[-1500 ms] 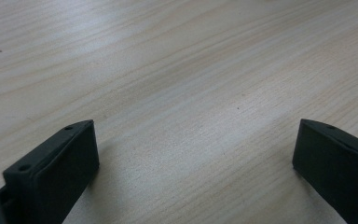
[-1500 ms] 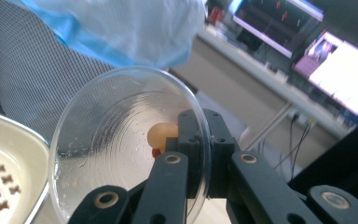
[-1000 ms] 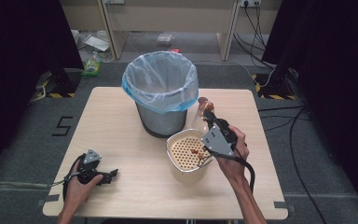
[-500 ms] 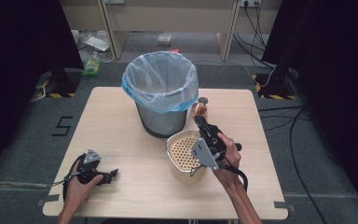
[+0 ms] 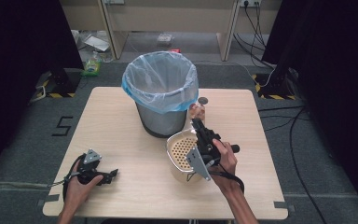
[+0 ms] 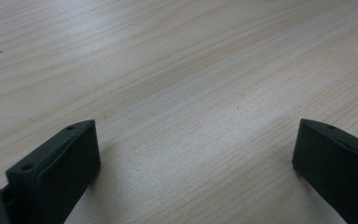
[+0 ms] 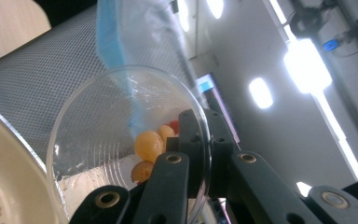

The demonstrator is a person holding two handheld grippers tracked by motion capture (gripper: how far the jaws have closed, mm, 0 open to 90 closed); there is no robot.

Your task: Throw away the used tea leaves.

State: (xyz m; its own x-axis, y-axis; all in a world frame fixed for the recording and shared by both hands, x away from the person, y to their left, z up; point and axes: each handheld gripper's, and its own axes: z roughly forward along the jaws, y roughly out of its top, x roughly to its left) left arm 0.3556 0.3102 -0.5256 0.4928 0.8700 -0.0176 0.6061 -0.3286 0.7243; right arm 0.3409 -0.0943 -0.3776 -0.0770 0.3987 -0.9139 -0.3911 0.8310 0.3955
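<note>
A person sits at a pale wooden table [image 5: 121, 126] with a gripping tool in each hand. The right tool [image 5: 199, 127] is closed on the rim of a small clear plastic cup [image 7: 121, 140], one jaw inside the wall and one outside, as the right gripper view shows. The cup holds a few small round fruits [image 7: 150, 144], yellow-orange with one red. In the high view the cup [image 5: 196, 112] is lifted off the table, toward its right half, between a grey mesh waste bin [image 5: 161, 119] lined with a blue bag [image 5: 161, 81] and a cream perforated strainer bowl [image 5: 179, 151] that stands just in front of the bin. The step in hand appears to be carrying the cup of fruit, either to tip it into the strainer or to empty it into the bin; which one cannot be told. The next move would call for a firm hold on the thin rim and a slow tilt over the chosen container so the fruits roll out without scattering. The left tool [image 5: 112, 173] rests near the front left corner of the table, its jaws wide apart with nothing but bare wood between them.
</note>
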